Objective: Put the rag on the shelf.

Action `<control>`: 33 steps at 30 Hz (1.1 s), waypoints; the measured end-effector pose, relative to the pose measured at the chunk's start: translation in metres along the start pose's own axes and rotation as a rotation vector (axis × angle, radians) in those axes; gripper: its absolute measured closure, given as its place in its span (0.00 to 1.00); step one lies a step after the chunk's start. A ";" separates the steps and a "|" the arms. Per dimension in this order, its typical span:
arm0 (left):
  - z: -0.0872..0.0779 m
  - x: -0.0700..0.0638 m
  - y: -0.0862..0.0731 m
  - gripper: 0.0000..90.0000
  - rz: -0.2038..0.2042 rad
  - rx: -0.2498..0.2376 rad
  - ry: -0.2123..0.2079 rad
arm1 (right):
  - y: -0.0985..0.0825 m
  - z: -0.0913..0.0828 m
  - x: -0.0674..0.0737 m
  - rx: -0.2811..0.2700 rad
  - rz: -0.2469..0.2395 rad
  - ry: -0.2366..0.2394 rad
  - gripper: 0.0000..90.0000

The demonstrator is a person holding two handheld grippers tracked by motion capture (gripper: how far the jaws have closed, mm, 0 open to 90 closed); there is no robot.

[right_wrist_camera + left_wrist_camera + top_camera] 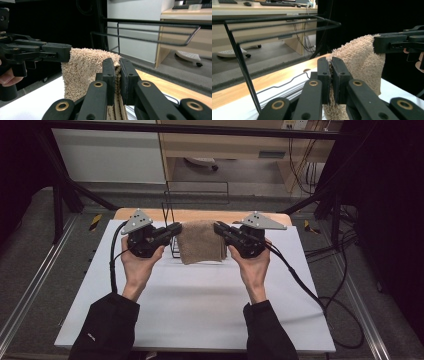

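- Left gripper [175,229]: jaws clamped on the left top corner of a tan towel [201,241]; in the left gripper view [331,65] the terry is pinched thin between the two black pads.
- Right gripper [218,227]: jaws likewise closed on the towel's right top corner; the right gripper view [117,65] shows folded layers squeezed between the pads.
- Towel hangs between the two grippers, held up off the white table [200,305], near its far edge, centre of scene. Looks folded, lower edge close to the tabletop; contact with it can't be told.
- Black wire rack [172,217] stands just behind and left of the towel, at the far side; its bars run overhead in both gripper views.
- Person's left hand [136,267] and right hand [254,267] hold the grippers from below, dark sleeves at near edge.
- Cables trail from each gripper; the right one loops off the table to the floor.
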State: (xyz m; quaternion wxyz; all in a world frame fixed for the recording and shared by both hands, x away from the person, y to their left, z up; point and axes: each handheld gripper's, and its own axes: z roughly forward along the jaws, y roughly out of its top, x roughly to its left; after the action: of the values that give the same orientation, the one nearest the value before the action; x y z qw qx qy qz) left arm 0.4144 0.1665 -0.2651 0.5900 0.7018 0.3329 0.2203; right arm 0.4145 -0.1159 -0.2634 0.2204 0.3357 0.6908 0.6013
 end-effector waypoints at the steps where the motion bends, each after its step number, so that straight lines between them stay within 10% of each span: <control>1: 0.000 0.000 0.002 0.95 -0.002 -0.007 0.001 | 0.002 0.001 0.000 -0.003 -0.001 -0.002 0.93; 33: 0.003 0.017 0.053 0.95 0.023 -0.148 0.060 | 0.052 0.018 -0.002 -0.129 -0.044 -0.052 0.93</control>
State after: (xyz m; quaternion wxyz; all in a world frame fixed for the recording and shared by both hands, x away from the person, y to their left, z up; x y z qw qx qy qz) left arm 0.4392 0.1720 -0.2152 0.6275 0.6532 0.3252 0.2717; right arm 0.4391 -0.1026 -0.2163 0.2726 0.3209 0.6519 0.6306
